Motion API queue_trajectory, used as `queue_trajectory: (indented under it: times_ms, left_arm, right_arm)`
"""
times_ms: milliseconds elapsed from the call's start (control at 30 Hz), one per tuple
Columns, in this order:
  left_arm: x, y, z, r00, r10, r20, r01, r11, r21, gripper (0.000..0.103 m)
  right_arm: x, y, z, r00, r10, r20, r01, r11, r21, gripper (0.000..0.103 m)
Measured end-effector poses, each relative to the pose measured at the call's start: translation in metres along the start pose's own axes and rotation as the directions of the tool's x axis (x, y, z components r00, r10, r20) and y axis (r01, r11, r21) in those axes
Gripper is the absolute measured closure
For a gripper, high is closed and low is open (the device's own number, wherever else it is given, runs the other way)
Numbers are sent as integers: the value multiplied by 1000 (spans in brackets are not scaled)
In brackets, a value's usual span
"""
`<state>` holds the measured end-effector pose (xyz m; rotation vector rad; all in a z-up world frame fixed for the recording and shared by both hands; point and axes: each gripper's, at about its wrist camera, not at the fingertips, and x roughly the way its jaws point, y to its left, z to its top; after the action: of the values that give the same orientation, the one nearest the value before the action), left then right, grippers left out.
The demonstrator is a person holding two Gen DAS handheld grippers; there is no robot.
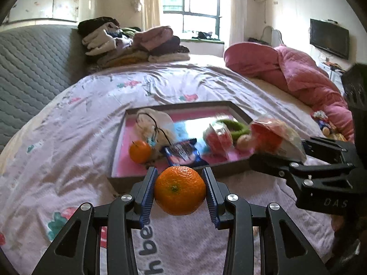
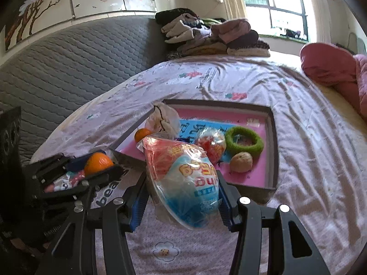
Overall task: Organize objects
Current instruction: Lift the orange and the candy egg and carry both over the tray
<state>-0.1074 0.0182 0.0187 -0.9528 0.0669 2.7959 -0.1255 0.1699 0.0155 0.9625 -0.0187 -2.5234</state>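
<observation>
Between left tool (image 1: 180,191) pads: mandarin (image 1: 180,190)

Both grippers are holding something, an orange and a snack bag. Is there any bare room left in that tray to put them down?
Yes. The tray is bare along its far wall, behind the green ring, and in the near corner by the walnut. Its other side is crowded: an orange, a white bag, a wrapped snack.

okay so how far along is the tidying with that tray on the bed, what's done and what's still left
Already in the tray: a second orange, a green ring, a walnut, a small snack pack and a pale pouch. In hand: the left gripper holds an orange, the right gripper a snack bag, both short of the tray. Left: setting both inside. A small toy near the pink quilt may also remain.
</observation>
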Motion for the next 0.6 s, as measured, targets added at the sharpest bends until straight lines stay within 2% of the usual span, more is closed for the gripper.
queue_trajectory:
  times_ms: [400, 600]
  left_arm:
    - [-6, 15, 18, 999, 34, 37, -33, 999, -34, 62]
    - [-7, 21, 30, 997, 48, 64, -45, 998, -48, 62]
  right_arm:
    - [-14, 1, 17, 995, 14, 98, -17, 1000, 24, 49]
    - [-19, -2, 25, 990, -8, 143, 2, 999, 42, 49]
